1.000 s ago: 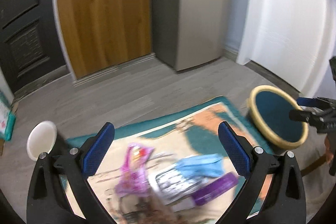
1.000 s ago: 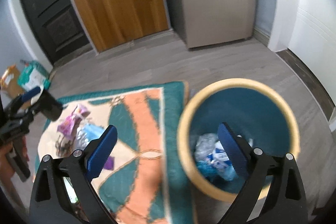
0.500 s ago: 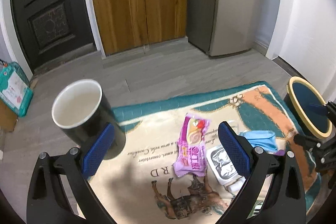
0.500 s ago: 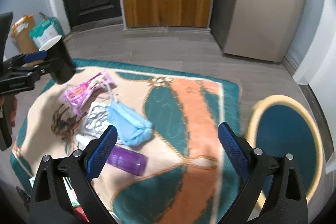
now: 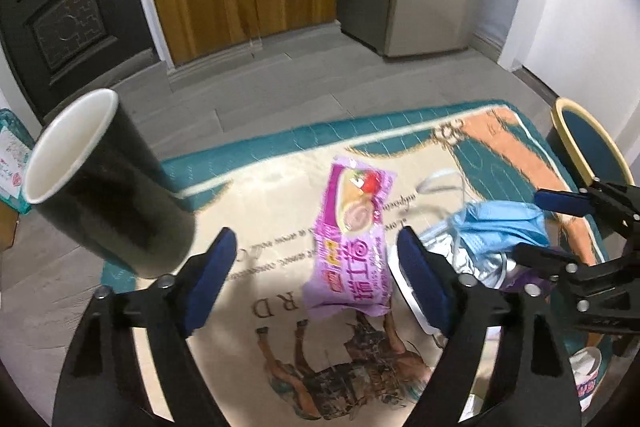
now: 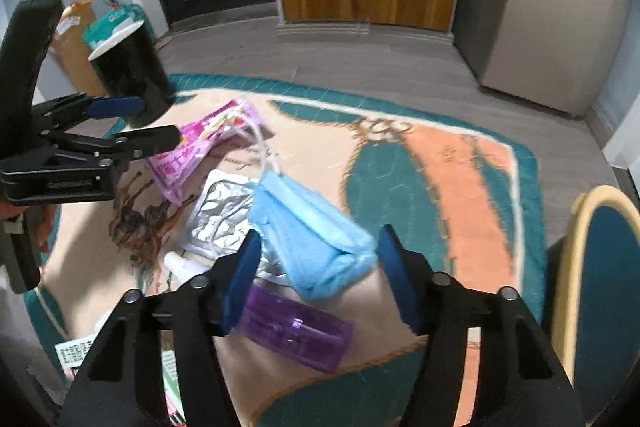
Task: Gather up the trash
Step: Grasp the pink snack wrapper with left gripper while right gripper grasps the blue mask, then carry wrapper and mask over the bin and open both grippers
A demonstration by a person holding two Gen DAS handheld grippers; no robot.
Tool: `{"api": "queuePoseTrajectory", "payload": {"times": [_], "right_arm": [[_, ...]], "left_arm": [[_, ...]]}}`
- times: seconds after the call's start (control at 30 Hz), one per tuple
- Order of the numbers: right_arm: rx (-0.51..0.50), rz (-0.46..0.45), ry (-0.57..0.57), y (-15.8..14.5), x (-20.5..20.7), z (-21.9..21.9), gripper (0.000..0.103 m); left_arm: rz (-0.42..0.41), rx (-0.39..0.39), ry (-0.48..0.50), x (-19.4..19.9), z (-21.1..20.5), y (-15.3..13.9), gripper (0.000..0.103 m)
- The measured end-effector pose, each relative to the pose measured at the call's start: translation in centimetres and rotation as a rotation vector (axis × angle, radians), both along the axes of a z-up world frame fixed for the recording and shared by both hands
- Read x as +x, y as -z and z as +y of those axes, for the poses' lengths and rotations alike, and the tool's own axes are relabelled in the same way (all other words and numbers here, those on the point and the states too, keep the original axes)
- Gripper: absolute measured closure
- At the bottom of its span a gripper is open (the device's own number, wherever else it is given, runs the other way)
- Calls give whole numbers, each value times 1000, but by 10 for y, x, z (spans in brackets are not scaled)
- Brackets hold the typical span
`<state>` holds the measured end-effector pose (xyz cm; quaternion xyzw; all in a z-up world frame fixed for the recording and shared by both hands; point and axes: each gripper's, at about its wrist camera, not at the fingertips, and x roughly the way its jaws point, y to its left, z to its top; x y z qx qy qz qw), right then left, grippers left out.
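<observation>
A patterned rug (image 5: 280, 187) is lying across the grey floor, teal at its border with a cream and orange middle, and all the trash is sitting on it. At the rug's right edge a bin (image 6: 600, 267) with a pale rim and dark blue inside is standing; the right wrist view is showing more of it, the left only a sliver (image 5: 580, 143).

On the far left a black paper cup (image 5: 100, 183) with a white lining is standing upright. The left wrist view is showing its open mouth; the right view is catching it from the side (image 6: 128, 75).

Mid-rug, a purple snack wrapper (image 5: 352, 239) is lying flat, and the left gripper (image 5: 316, 267) is hovering over its near end with fingers spread wide, gripping nothing. Right of the wrapper, a blue face mask (image 6: 312, 227) is resting on a crumpled silver foil packet (image 6: 224, 215). The right gripper (image 6: 320, 275) is hanging just above the mask, fingers wide apart and empty.

Only the right view is clearly showing a purple translucent tube (image 6: 296, 335) lying near the mask, and a printed leaflet (image 6: 80, 355) at the near left. Only the left view is showing a small yogurt cup (image 5: 586, 379) near the right.
</observation>
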<state>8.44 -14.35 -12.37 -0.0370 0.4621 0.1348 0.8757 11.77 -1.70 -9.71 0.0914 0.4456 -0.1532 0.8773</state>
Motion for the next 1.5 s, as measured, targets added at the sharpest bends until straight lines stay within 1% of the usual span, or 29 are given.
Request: {"api": "queuePoseTrajectory", "payload": {"times": [0.07, 0.1, 0.13, 0.17, 0.2, 0.23, 0.27, 0.3, 0.33, 0.4, 0.5, 0.63, 0.73, 0.83, 0.93, 1.13, 1.27, 1.33, 1.43, 1.5], "right_arm": [[-16, 19, -8, 6, 1, 3, 54], [-16, 31, -11, 9, 1, 2, 64], [-18, 34, -9, 9, 1, 1, 69], [-12, 34, -7, 9, 0, -1, 71], [-7, 32, -3, 8, 0, -3, 72], [-2, 28, 5, 7, -1, -6, 73], [2, 25, 10, 5, -1, -8, 73], [5, 21, 15, 3, -2, -10, 73], [9, 17, 17, 1, -2, -11, 74], [1, 8, 13, -3, -3, -12, 74], [-18, -18, 19, -12, -8, -15, 74], [-11, -49, 42, -31, -18, -23, 74], [-14, -68, 64, -47, -28, -31, 74], [-22, -91, 88, -64, -44, -41, 74], [-24, -108, 121, -79, -58, -51, 74], [5, -159, 195, -116, -85, -78, 74], [16, -201, 247, -140, -104, -103, 74], [11, -220, 279, -151, -115, -118, 74], [15, -245, 342, -168, -130, -150, 74], [18, -262, 373, -178, -138, -168, 74]], "left_arm": [[22, 9, 8, 1, -2, 6, 30], [35, 8, 11, 1, -2, 8, 36], [51, 9, 13, 2, -3, 12, 44], [60, 10, 14, 2, -4, 14, 50], [69, 5, 20, 3, -5, 15, 61], [73, 6, 21, 3, -7, 16, 69], [78, 4, 21, 4, -7, 16, 74], [78, 4, 21, 3, -8, 15, 84], [77, 8, 18, 3, -8, 14, 88], [85, 2, 22, 3, -9, 14, 90], [79, 25, 23, -1, -9, 11, 93], [49, 19, 17, -7, -10, -3, 95], [17, 3, 14, -14, -14, -20, 95], [-16, -10, 22, -21, -23, -39, 95], [-47, -20, 53, -33, -37, -60, 95], [-116, -33, 102, -57, -60, -104, 95], [-165, -47, 131, -69, -80, -132, 95], [-173, -53, 148, -75, -92, -142, 95], [-196, -65, 198, -84, -111, -165, 95], [-234, -59, 243, -92, -126, -185, 95]]}}
